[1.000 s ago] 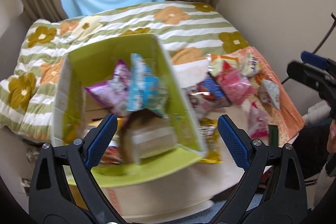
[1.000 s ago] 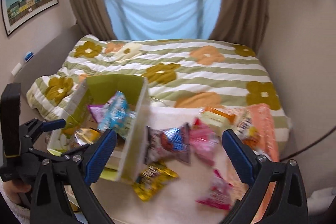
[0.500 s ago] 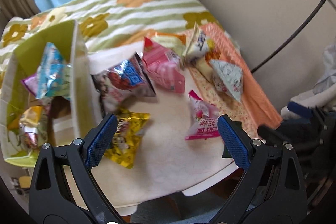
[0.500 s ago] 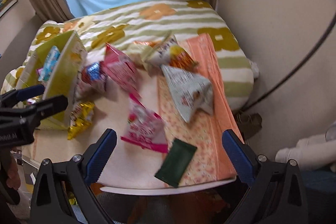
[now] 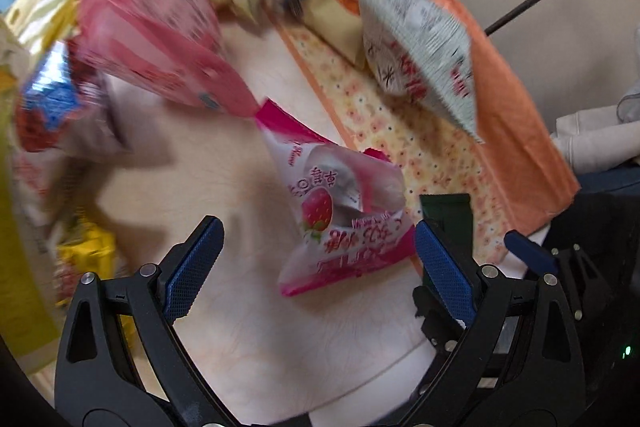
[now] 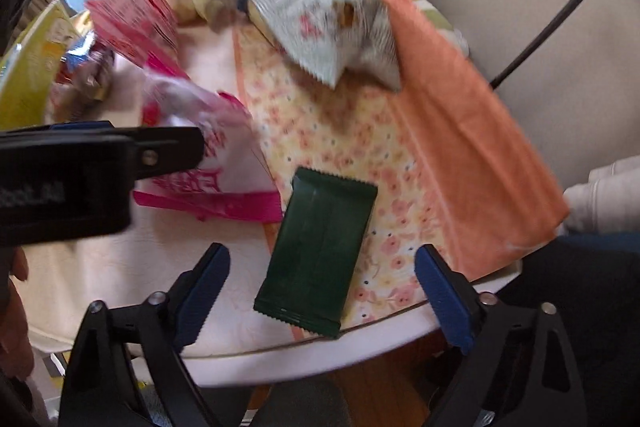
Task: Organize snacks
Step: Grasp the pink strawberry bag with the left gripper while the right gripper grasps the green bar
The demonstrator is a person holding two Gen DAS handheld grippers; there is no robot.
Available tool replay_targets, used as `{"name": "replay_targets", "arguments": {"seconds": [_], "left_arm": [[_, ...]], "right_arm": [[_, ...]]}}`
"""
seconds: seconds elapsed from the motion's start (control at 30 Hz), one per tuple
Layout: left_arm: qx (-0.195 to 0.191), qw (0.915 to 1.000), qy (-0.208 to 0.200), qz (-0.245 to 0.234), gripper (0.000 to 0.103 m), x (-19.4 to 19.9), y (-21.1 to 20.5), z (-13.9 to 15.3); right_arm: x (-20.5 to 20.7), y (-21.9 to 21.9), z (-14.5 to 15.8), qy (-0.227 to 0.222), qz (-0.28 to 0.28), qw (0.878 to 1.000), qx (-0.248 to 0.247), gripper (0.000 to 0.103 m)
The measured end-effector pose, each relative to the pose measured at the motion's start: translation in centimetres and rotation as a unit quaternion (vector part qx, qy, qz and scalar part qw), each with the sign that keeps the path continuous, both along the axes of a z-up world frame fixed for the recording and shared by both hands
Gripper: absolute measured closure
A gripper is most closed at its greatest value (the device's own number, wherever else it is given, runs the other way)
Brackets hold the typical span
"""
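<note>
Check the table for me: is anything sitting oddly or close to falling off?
The dark green packet lies tilted near the table's front edge, half on the floral cloth, half on bare table. Other snacks lie scattered. Nothing looks spilled or torn. The right gripper is closing around the packet without touching it.

Pink strawberry snack bag [image 5: 344, 223]: Korean letters, upside down, too blurred to read; small script word near top, unclear. White snack bag [image 5: 420, 55]: red marks, smeared. Left hand-held gripper [image 6: 100, 163]: white letters on side, cut off, unreadable.
</note>
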State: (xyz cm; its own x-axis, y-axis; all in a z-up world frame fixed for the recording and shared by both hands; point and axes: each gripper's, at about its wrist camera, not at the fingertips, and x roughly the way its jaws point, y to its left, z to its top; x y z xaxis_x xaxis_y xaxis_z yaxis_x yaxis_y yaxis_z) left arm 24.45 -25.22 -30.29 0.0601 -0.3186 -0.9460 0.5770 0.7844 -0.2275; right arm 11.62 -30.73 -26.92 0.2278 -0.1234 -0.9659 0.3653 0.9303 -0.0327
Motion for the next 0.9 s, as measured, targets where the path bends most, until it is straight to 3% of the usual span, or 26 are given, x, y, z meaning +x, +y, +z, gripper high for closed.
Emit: {"name": "replay_targets", "arguments": {"seconds": [0.23, 0.3, 0.37, 0.73, 0.9], "left_arm": [[0.002, 0.9996, -0.015, -0.023, 0.011, 0.1, -1.7, -2.2], [0.005, 0.9991, -0.027, -0.032, 0.024, 0.0, -2.0, -2.2], [-0.009, 0.9983, -0.032, -0.048, 0.049, -0.1, -2.3, -1.9], [-0.020, 0.9974, -0.026, -0.065, 0.054, 0.4, -2.1, -1.7], [-0.020, 0.9975, -0.024, -0.064, 0.055, 0.4, -1.6, -1.5]], "right_arm": [[0.0, -0.3, -1.7, 0.000, -0.018, 1.000, -0.010, 0.018], [-0.1, -0.4, -2.0, 0.000, -0.020, 1.000, -0.009, 0.024], [-0.3, -0.6, -2.2, -0.003, -0.026, 1.000, -0.004, 0.027], [-0.1, -0.6, -2.0, -0.019, -0.041, 0.999, 0.007, 0.041], [0.2, -0.5, -1.7, -0.024, -0.037, 0.999, 0.008, 0.060]]}}
